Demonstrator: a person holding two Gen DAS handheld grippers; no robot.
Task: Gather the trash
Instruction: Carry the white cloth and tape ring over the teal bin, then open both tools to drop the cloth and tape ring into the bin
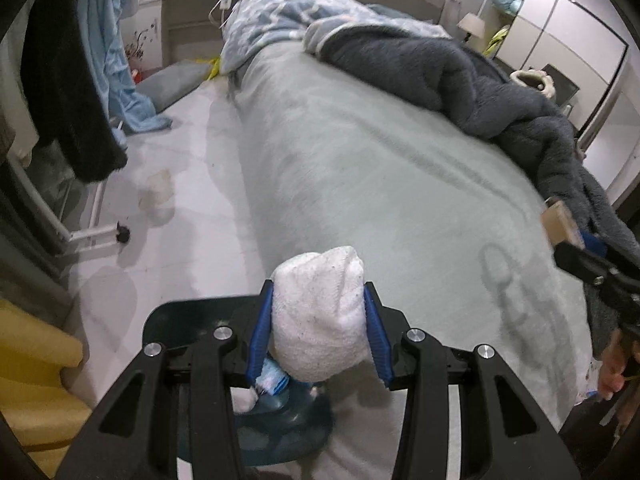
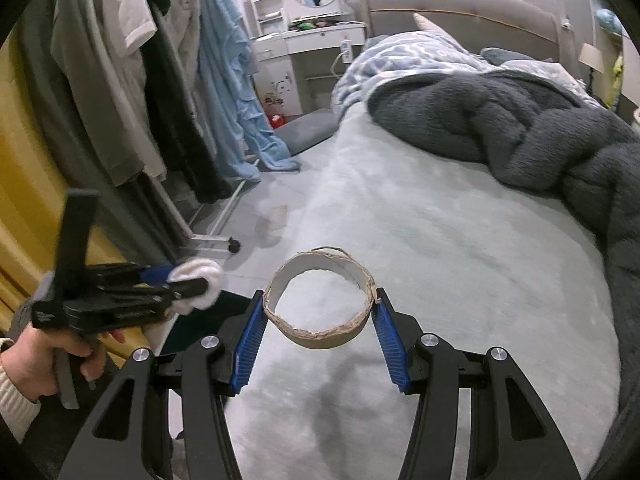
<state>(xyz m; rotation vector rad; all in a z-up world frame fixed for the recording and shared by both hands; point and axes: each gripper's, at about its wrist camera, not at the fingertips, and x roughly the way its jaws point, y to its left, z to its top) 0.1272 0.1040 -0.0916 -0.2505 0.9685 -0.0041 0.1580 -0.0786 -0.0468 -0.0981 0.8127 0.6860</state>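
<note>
We hold a crumpled white tissue wad (image 1: 318, 312) pinched in our left tool (image 1: 319, 330), its blue pads pressed into both sides, above the bed's edge and a dark bin (image 1: 280, 432) below. Our right tool (image 2: 319, 332) clamps a torn cardboard ring (image 2: 319, 299) over the pale green bed (image 2: 440, 260).

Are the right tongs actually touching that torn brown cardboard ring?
Touching. The right wrist view shows the right tongs pinching the torn brown cardboard ring: both blue ribbed pads press against its outer wall, with no gap on either side.
</note>
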